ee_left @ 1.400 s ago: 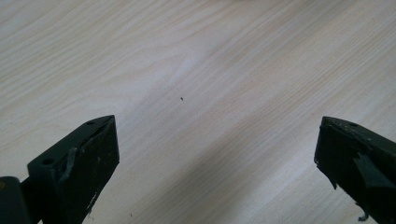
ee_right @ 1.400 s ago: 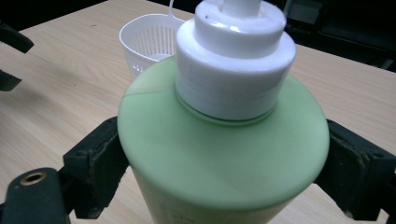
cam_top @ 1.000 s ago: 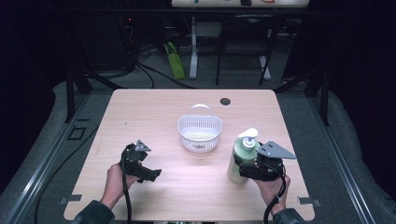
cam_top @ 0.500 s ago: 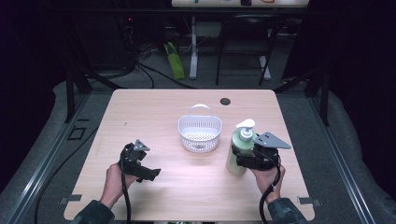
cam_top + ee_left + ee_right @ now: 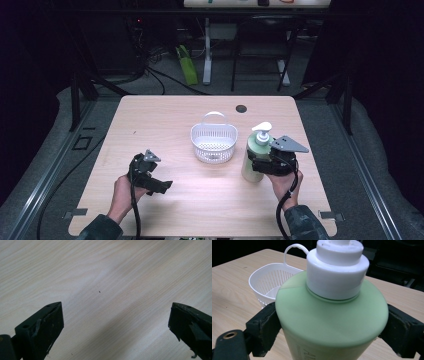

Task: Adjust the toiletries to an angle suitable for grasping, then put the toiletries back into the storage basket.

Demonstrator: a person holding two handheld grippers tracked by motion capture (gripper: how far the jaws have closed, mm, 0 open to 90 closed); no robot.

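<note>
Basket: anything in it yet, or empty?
Empty. The white basket shows only its bare perforated floor in the high view, and the green pump bottle stands outside it, clamped in the right gripper.

A pale green pump bottle (image 5: 254,152) with a white pump head stood upright near the table's (image 5: 165,112) right edge, just right of the white basket (image 5: 214,142).

My right gripper (image 5: 332,332): jaws clamp green pump bottle (image 5: 329,322) | white basket (image 5: 268,282): far left, on table (image 5: 229,290)
</note>
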